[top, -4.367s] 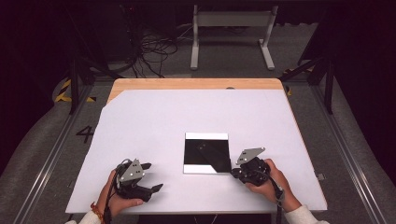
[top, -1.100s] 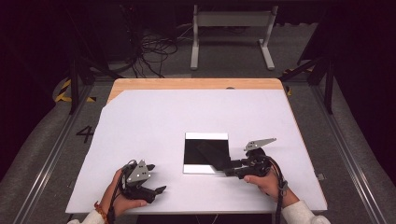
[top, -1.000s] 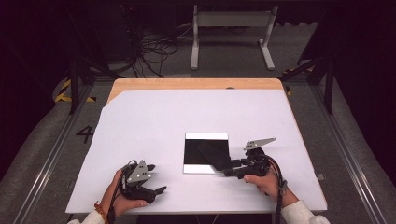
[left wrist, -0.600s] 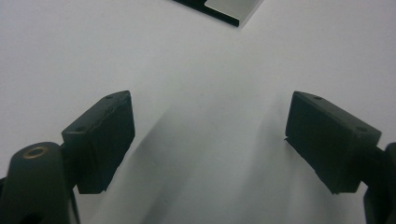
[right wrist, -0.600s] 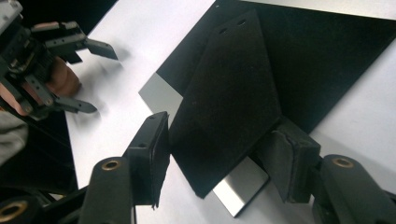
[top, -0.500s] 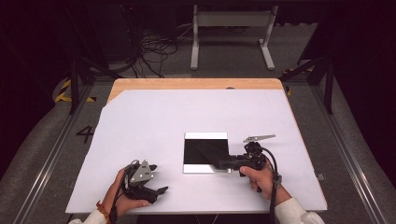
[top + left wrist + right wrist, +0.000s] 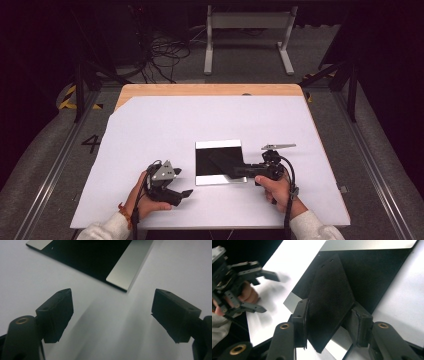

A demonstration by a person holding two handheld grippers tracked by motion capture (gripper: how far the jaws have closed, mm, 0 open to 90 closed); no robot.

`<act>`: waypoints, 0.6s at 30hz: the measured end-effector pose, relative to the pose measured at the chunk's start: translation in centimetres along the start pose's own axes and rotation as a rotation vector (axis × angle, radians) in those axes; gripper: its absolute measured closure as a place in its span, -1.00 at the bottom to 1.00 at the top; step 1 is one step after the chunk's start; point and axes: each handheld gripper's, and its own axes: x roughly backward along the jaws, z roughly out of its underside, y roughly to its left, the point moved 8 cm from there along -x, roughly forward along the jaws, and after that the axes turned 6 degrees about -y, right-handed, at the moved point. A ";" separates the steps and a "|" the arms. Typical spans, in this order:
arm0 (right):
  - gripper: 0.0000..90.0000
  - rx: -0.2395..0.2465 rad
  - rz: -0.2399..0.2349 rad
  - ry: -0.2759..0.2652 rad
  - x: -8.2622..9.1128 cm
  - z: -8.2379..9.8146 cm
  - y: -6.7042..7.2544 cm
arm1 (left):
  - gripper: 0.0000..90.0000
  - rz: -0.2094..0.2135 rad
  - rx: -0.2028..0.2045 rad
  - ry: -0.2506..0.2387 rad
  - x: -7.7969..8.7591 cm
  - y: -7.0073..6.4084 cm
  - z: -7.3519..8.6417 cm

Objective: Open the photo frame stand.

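A flat square plate [image 7: 218, 150] with a black middle and silver strips along two edges lies on the white table cover, also seen in the left gripper view [image 7: 100, 257] and the right gripper view [image 7: 377, 272]. My right gripper [image 7: 239, 171] [image 7: 331, 305] sits at its near right corner, shut on a thin black pointed sheet [image 7: 329, 287] [image 7: 222, 161] that juts out over the plate. To the plate's left, my left gripper [image 7: 183, 182] [image 7: 112, 297] [image 7: 268, 292] rests open on the cover, aimed at the plate's near corner, with nothing between its fingers.
The white cover [image 7: 165, 125] spreads over a wooden table whose far edge [image 7: 210, 90] shows bare. Beyond the table are cables [image 7: 160, 50] and a metal stand [image 7: 247, 22] on the dark floor. Open cover lies behind and to the left of the plate.
My right gripper has shifted left and slightly away along the plate's right side, bringing the black sheet over the plate. The left hand has slid a little toward the near edge.
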 end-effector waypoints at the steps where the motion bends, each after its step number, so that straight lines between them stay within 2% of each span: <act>1: 0.27 0.004 0.000 -0.001 0.0 0.0 0.1 | -0.60 0.019 0.014 -0.003 -0.7 0.1 -0.4; 2: 0.28 0.015 0.000 -0.003 0.1 0.0 0.2 | -0.64 0.038 0.030 0.001 -1.1 0.1 -0.6; 6: 0.29 0.057 0.004 0.000 0.3 0.0 0.5 | -0.67 0.066 0.069 0.009 -2.5 0.6 -1.2; 12: 0.31 0.101 0.002 -0.002 0.7 0.1 0.9 | -0.69 0.068 0.112 0.014 -3.6 1.6 -2.0; 18: 0.32 0.149 0.003 0.006 1.0 0.1 1.5 | -0.70 0.090 0.125 0.021 -4.1 1.9 -2.3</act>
